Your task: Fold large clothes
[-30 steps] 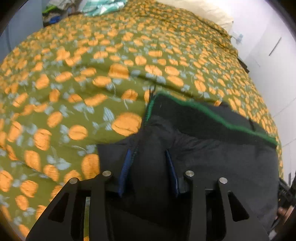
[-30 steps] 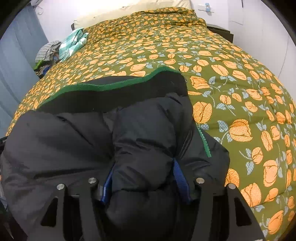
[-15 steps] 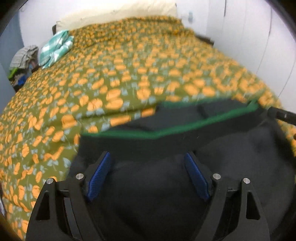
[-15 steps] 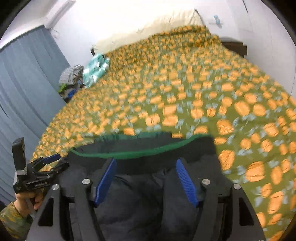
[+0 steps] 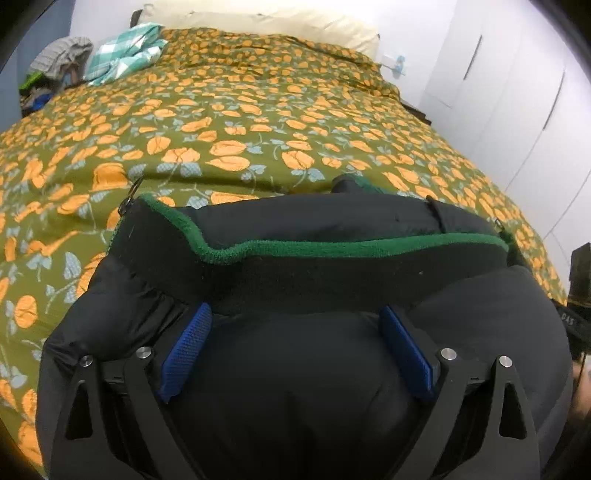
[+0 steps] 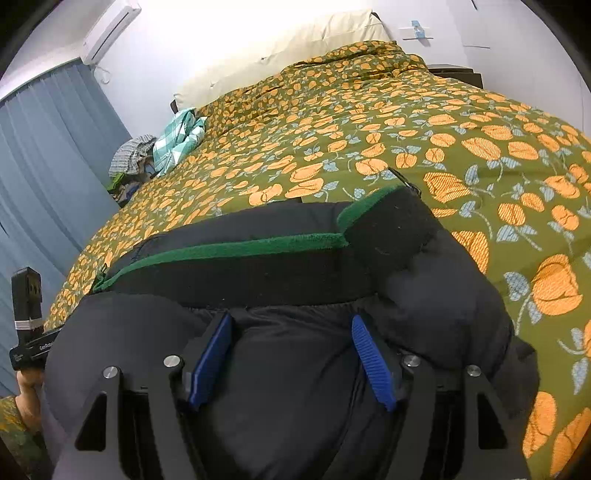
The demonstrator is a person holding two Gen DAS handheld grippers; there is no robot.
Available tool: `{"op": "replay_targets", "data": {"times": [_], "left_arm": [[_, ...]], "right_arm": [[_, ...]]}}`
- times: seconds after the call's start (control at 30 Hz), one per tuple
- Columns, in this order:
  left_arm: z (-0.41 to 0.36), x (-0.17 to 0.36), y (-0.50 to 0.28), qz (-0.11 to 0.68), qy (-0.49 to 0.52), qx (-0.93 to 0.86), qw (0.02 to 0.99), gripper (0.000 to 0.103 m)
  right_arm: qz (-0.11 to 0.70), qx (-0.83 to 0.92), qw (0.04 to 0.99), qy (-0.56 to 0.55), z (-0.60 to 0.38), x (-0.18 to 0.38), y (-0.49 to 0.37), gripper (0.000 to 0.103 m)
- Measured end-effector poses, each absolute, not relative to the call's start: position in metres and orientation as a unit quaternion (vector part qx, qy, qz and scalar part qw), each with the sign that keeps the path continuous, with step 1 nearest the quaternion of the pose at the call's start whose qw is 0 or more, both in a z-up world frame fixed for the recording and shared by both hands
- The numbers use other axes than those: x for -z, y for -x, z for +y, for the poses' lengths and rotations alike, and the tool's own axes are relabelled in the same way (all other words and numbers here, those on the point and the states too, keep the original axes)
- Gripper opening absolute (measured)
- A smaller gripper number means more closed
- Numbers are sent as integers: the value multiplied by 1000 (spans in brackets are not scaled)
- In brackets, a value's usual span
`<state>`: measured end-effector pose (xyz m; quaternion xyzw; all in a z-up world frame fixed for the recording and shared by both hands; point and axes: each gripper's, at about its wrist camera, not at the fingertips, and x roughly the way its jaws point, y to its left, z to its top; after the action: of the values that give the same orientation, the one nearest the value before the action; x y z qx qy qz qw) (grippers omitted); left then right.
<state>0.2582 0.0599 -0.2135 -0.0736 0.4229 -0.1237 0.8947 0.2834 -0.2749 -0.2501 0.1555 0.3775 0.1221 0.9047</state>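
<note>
A bulky black padded jacket (image 5: 314,369) with a green-trimmed collar (image 5: 332,249) lies folded at the near edge of the bed. It also fills the lower part of the right wrist view (image 6: 295,369), collar (image 6: 236,249) facing away. My left gripper (image 5: 295,343) is open, its blue pads spread wide over the jacket's black fabric. My right gripper (image 6: 291,350) is open too, pads apart above the jacket. Neither holds fabric. The left gripper's body shows at the left edge of the right wrist view (image 6: 26,317).
The bed has an olive quilt with orange flowers (image 5: 240,122). A cream pillow (image 5: 258,18) lies at the head. A teal checked cloth (image 6: 179,142) and a heap of clothes (image 6: 129,155) sit at the far left. White wardrobe doors (image 5: 517,92) stand on the right, blue curtains (image 6: 44,166) on the left.
Both grippers were shut on folds of the jacket a second ago. They have let go, opened wide and drawn back. The jacket now rests folded on the bed.
</note>
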Motion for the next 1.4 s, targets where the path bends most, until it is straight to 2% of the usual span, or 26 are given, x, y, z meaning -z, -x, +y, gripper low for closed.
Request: {"op": "replay_targets", "data": {"times": [0.37, 0.5, 0.6, 0.7, 0.8, 0.93, 1.07, 1.23, 1.33, 1.4], "left_arm": [[57, 218, -265, 434, 72, 115, 891, 94], [53, 190, -256, 463, 52, 107, 878, 93], [56, 154, -226, 440, 69, 145, 883, 94], [56, 136, -195, 422, 37, 149, 893, 98], [78, 158, -175, 440, 47, 117, 889, 98], [93, 193, -169, 452, 37, 104, 885, 98], [68, 159, -158, 449, -2, 103, 888, 93], [20, 91, -139, 379, 9, 188, 906, 98], [-4, 93, -153, 381, 3, 192, 904, 98], [-26, 124, -166, 418, -26, 178, 890, 97]], "right_arm": [[378, -130, 901, -170, -277, 259, -293, 69], [398, -128, 892, -171, -279, 249, -294, 69], [421, -110, 886, -158, -278, 228, -289, 69], [412, -126, 889, -154, -273, 194, -260, 69], [411, -138, 890, -138, -270, 181, -221, 69], [447, -111, 875, -147, -285, 223, -186, 73], [432, -96, 882, -159, -292, 206, -164, 73], [388, -101, 901, -165, -297, 180, -132, 73], [385, -99, 900, -181, -305, 179, -119, 73], [384, -97, 899, -186, -309, 178, -111, 73]]}}
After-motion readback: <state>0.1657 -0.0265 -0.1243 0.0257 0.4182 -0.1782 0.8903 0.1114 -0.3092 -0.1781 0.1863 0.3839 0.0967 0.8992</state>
